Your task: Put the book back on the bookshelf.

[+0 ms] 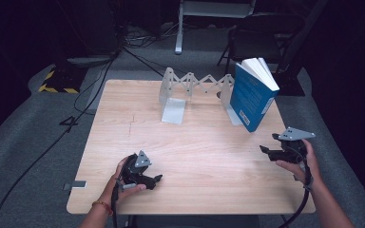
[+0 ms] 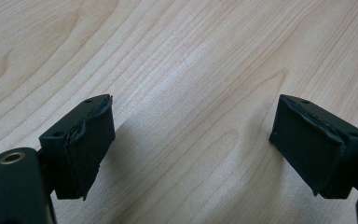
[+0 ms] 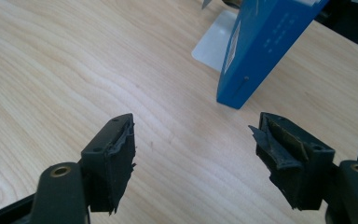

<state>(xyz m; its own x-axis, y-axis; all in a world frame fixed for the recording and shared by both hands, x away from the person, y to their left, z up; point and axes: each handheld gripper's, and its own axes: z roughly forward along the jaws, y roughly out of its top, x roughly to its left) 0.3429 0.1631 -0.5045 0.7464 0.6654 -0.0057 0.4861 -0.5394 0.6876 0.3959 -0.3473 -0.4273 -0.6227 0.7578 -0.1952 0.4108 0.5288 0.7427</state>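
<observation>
A blue book (image 1: pixel 253 93) stands tilted at the back right of the wooden table (image 1: pixel 190 142), leaning against the right end plate of a white folding book rack (image 1: pixel 190 92). In the right gripper view the blue book (image 3: pixel 261 42) rests on one lower corner, just beyond my jaws. My right gripper (image 1: pixel 266 150) hovers near the table's right edge, a short way in front of the book, open and empty (image 3: pixel 193 154). My left gripper (image 1: pixel 158 179) lies low at the front left, open with only bare wood between its pads (image 2: pixel 191 140).
The rack's left end plate (image 1: pixel 173 110) stands at the back centre of the table. Cables (image 1: pixel 76 109) run over the grey floor to the left. A chair (image 1: pixel 261 33) and a white frame stand behind the table.
</observation>
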